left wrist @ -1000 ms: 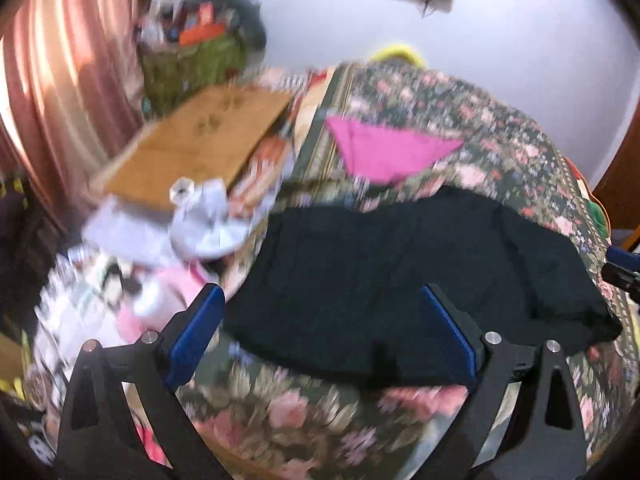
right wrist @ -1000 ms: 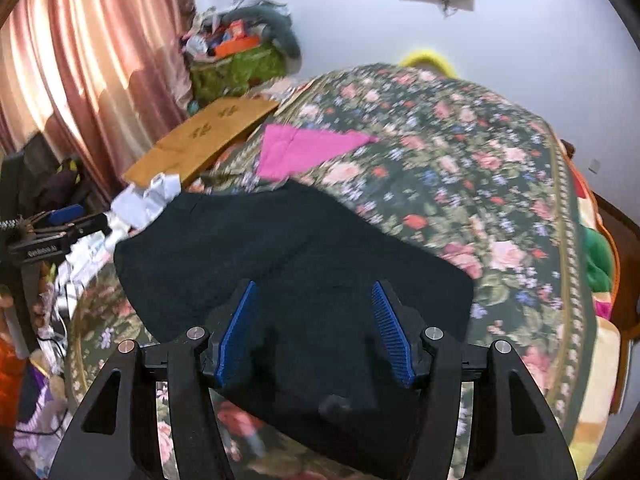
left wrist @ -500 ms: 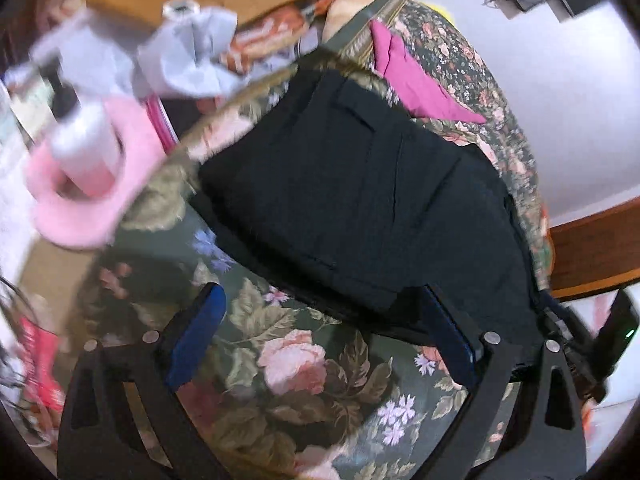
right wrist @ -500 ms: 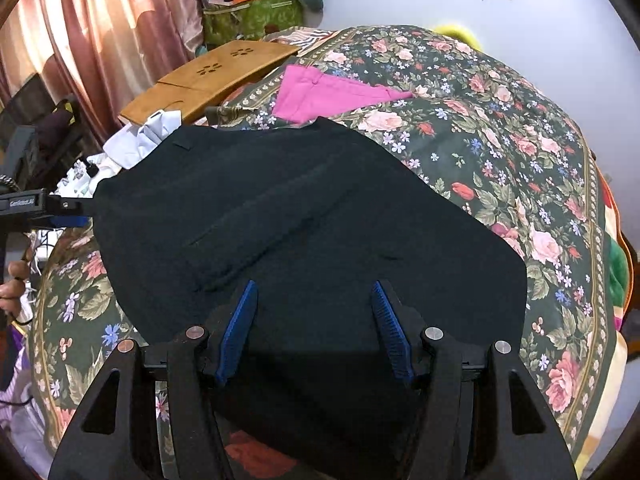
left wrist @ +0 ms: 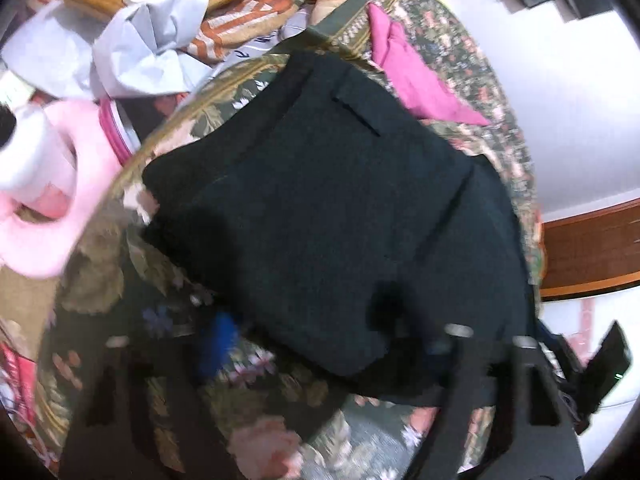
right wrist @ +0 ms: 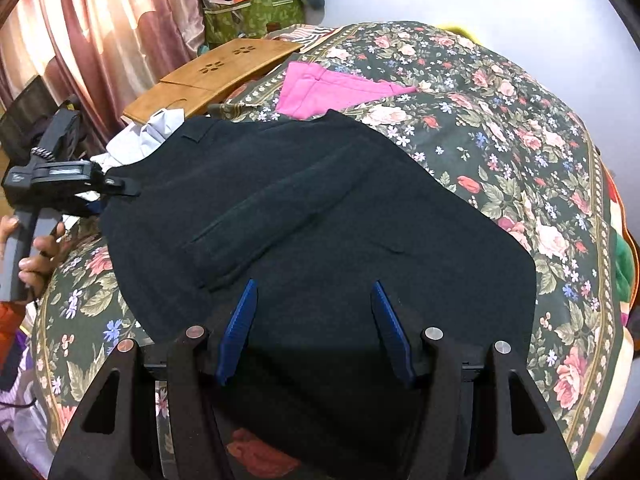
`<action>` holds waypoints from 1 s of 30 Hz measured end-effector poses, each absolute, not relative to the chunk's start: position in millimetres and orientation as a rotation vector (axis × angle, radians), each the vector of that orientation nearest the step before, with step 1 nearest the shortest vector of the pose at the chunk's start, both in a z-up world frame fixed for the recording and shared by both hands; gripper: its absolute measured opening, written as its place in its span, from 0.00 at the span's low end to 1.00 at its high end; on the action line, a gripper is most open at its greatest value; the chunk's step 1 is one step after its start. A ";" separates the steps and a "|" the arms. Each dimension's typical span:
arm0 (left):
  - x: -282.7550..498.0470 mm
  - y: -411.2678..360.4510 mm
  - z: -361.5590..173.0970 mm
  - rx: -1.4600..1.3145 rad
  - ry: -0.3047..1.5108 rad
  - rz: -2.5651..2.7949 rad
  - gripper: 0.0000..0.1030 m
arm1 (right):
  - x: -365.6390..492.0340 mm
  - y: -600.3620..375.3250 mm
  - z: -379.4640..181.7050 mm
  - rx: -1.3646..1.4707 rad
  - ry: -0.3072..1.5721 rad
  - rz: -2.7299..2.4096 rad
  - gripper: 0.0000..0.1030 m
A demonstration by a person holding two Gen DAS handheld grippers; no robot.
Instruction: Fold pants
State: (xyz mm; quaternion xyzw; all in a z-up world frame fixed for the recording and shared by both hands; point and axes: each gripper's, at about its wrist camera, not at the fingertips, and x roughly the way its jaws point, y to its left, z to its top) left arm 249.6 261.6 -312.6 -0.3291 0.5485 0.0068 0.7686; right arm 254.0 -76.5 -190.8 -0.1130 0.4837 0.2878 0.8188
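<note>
Black pants – part-folded, flat on floral bed; further folds left, by my read.
L to R: left gripper at pants' near-left edge, fingers just been closing, cloth between, grip not confirmed (blur). Right gripper approx. half open, over near hem, holding nothing.

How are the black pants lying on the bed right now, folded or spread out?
Folded at least once. The black pants lie flat on the floral bedspread as one compact dark panel, no separate legs showing.
</note>
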 end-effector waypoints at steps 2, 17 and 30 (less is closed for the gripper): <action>253.6 265.2 -316.2 -0.757 1.188 -0.009 0.31 | 254.2 -78.5 -190.8 -0.225 1.034 0.618 0.54; 248.5 203.1 -181.2 -0.319 0.900 0.100 0.14 | 235.2 -130.9 -166.7 -0.064 1.024 0.608 0.54; 278.4 73.2 -82.4 -0.075 0.681 -0.077 0.13 | 237.3 -201.7 -184.1 0.055 1.071 0.502 0.54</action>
